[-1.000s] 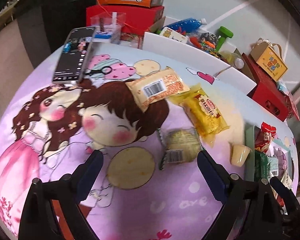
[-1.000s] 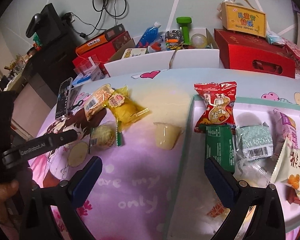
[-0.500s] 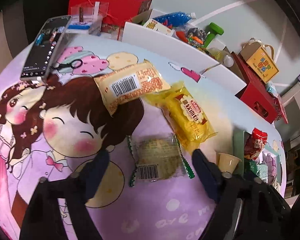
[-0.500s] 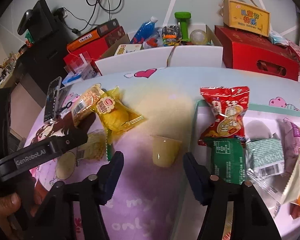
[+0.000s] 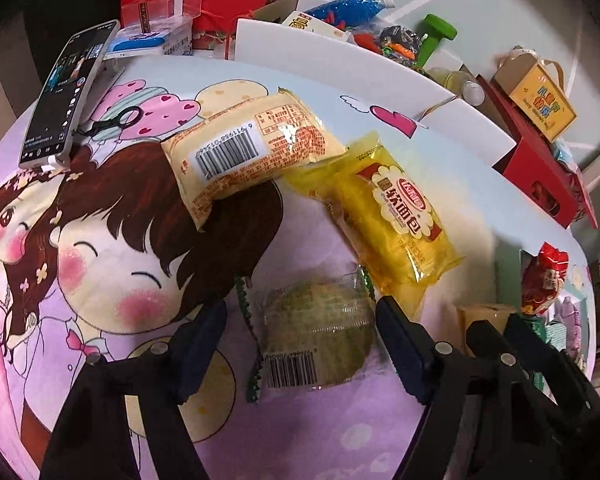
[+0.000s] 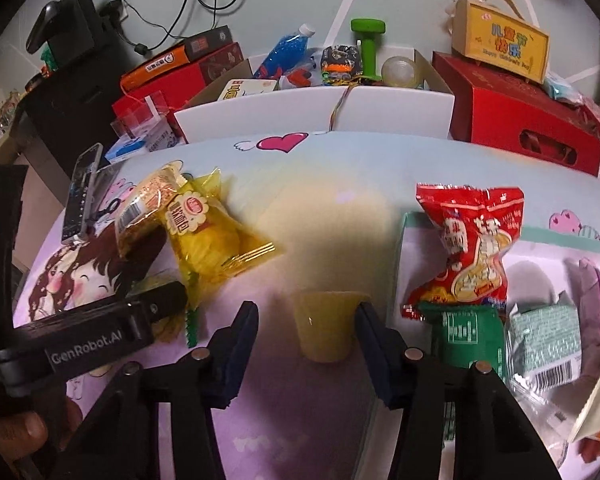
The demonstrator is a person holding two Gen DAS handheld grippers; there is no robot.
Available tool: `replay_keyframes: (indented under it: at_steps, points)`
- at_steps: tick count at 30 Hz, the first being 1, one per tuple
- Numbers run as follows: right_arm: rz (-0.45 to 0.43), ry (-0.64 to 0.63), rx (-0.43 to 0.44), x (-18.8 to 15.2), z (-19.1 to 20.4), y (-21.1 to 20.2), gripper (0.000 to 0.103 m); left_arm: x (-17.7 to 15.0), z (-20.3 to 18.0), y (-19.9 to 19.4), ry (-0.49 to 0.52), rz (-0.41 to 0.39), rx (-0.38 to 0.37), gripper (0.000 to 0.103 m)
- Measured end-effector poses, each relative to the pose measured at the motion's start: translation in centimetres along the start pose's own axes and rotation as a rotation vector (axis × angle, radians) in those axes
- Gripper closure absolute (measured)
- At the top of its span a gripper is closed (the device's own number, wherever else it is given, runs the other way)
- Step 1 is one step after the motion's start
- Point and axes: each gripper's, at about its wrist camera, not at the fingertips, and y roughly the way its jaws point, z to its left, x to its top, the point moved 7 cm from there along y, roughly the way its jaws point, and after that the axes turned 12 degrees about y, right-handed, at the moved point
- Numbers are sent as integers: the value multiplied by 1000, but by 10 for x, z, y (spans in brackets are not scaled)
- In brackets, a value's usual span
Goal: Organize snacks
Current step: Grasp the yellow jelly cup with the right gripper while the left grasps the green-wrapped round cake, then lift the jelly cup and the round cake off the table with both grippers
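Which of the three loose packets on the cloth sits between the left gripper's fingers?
The clear-wrapped round cake with green edges, between the closing left gripper; pale barcode packet and yellow bread packet lie beyond.

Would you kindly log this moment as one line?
left gripper: closing around round cake | right gripper: closing around jelly cup | neither lifted | tray: part filled

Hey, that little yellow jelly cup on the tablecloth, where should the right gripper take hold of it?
Grip the jelly cup across its tapered side walls, just below the wide rim, coming down from above. It stands upright and alone, between the closing fingers of the right gripper; one pad looks at its wall, the other still apart.
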Motion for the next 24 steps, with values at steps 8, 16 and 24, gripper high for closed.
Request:
replay_keyframes:
  at_steps: [8, 16, 24]
  points:
    - [2, -56, -31, 0, 8, 12, 54, 7, -2, 7, 37, 10, 58, 33]
    - [17, -57, -29, -2, 11, 19, 57, 7, 0, 6, 40, 9, 66, 38]
    - [-10, -57, -21, 3, 14, 4, 57, 7, 4, -5, 35, -3, 70, 44]
